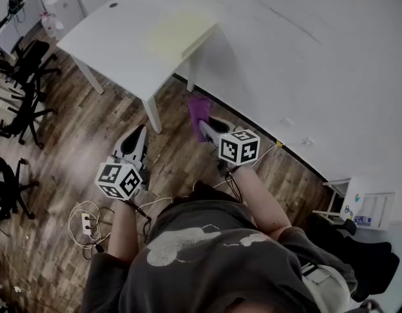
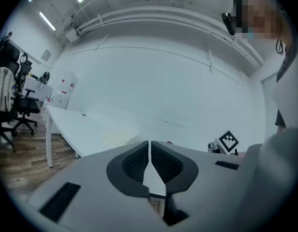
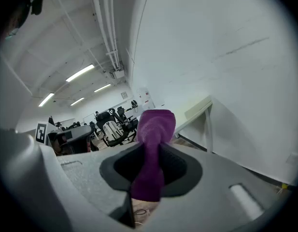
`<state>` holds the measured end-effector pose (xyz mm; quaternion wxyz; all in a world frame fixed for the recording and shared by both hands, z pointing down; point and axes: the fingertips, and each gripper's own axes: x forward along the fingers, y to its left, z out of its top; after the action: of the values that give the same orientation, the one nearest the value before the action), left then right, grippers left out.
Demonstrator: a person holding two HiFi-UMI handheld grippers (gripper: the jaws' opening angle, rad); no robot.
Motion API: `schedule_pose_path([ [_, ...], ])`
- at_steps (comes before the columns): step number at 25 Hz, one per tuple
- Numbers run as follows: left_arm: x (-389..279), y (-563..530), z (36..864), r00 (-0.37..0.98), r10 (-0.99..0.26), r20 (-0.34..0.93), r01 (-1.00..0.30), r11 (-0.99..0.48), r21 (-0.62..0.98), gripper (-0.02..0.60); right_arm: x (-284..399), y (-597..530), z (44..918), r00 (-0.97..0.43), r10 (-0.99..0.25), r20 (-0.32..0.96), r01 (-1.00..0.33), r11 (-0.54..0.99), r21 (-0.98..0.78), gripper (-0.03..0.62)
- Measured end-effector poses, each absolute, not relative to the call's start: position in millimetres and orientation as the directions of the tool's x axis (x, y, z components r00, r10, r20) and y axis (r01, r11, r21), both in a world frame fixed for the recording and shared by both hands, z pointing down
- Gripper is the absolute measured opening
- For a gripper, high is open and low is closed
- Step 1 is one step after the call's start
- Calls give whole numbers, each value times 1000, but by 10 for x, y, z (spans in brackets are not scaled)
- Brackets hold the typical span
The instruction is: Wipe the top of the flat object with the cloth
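1. Surface (image 1: 116,38): white, smooth matte top, slim white legs. It stands on a wood-plank floor (image 1: 77,142) close to a white wall.
2. Flat object (image 1: 178,31): pale yellow, thin, rectangular. It lies flat on the surface at the wall-side end, and one side reaches the surface's edge. In the right gripper view it shows as a pale slab (image 3: 199,108) on the surface's end.
3. Right tongs (image 1: 202,126) (image 3: 156,149): grey moulded shell w/ dark ribbed pads, clamped on the cloth (image 1: 199,111) (image 3: 153,139).
4. Cloth: purple, soft, fine-textured, bunched into a narrow roll. Its rounded end sticks out past the tips. It is held in air off the surface, just beside its near corner leg.
5. Left tongs (image 1: 139,133) (image 2: 149,148): same build, pads pressed together to a thin seam w/ nothing between. They are off the surface, on its near side over the floor.
6. Office chairs (image 1: 21,83): black, on wheeled bases, left of the surface.
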<state>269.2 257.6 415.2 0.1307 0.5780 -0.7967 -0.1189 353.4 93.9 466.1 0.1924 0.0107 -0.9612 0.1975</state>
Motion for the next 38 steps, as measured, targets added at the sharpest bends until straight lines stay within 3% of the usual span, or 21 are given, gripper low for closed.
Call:
schedule_pose_path([
  [24,2464,2876,4343,-388,-913,128,-856,409,316,11,3163,1096,4676,-939,98,329,-45,915,-401,95],
  [38,1192,2501,4560,-463,-868,180,-805,497,324,11,1644,403,4891,-931,124,343,-45,894,-447,97],
])
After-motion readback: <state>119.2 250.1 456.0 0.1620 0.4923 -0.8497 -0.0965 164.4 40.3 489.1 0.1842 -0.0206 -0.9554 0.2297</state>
